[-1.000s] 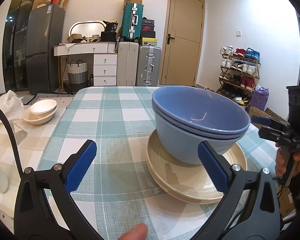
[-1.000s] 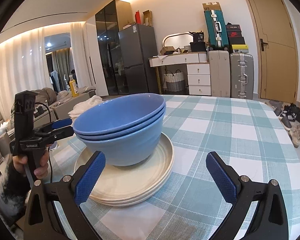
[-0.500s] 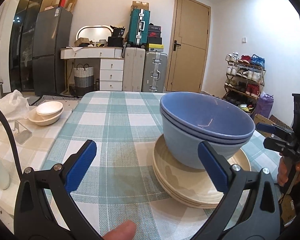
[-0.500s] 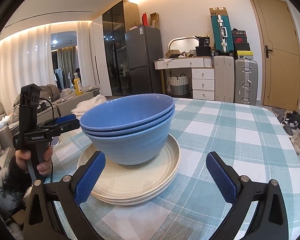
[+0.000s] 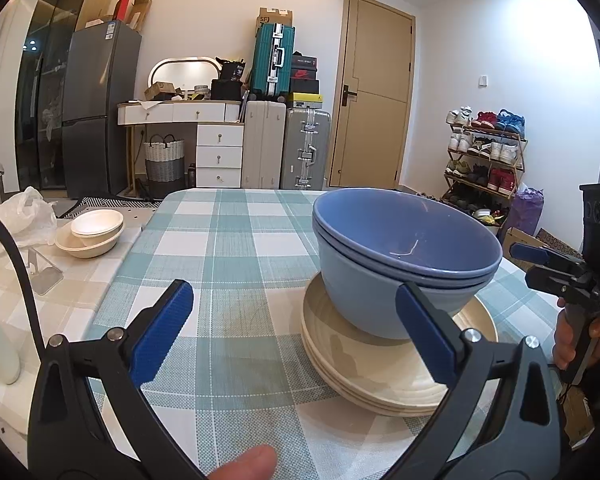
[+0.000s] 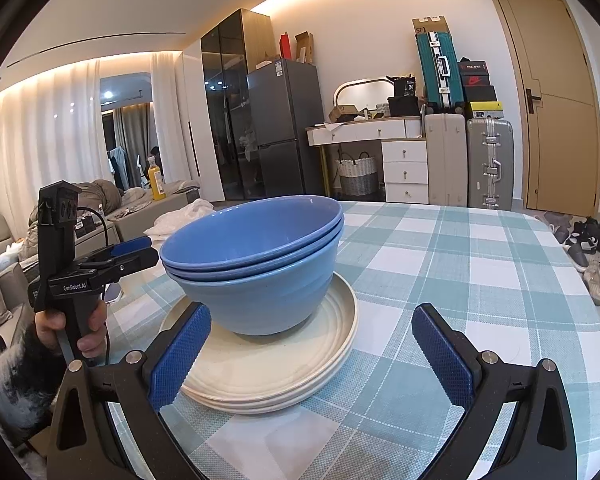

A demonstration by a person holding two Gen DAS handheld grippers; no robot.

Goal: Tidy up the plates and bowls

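While both jaws gape empty, only left wrist view shows cream bowls [image 5: 90, 232], seemingly nested, beyond tablecloth [image 5: 228, 240].

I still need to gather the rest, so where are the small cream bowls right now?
In the left wrist view, the small cream bowls sit nested at the far left on the beige side surface, beside the white plastic bag and apart from the blue bowls.

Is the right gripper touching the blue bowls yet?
Apart. In the right wrist view the right gripper is open, its fingers short of the blue bowls, with cream plate visible between them.
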